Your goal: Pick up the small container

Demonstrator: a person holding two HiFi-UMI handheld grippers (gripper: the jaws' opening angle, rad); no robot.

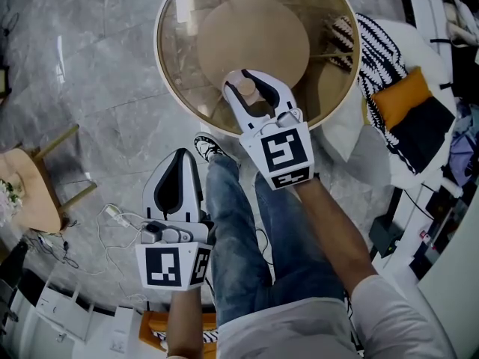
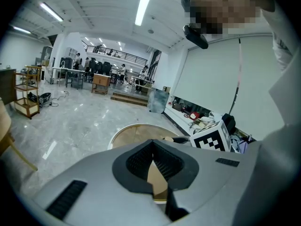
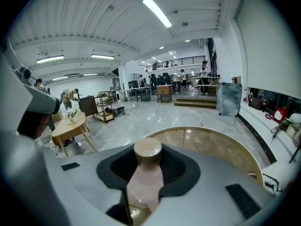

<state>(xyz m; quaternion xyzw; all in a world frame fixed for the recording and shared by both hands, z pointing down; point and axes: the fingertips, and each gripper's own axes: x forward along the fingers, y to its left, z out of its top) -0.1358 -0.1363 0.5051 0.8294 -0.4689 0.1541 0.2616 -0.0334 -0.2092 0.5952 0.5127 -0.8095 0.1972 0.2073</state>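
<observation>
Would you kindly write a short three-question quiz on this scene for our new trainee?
1. True or false: the left gripper holds the small container.
2. In the head view, the right gripper shows over: A) the round glass table; B) a sofa; C) a shelf.
3. What closes the small container's top?

Key: 1 false, since the right gripper holds it and the left is shut and empty; 2 A; 3 a round tan cap.
</observation>
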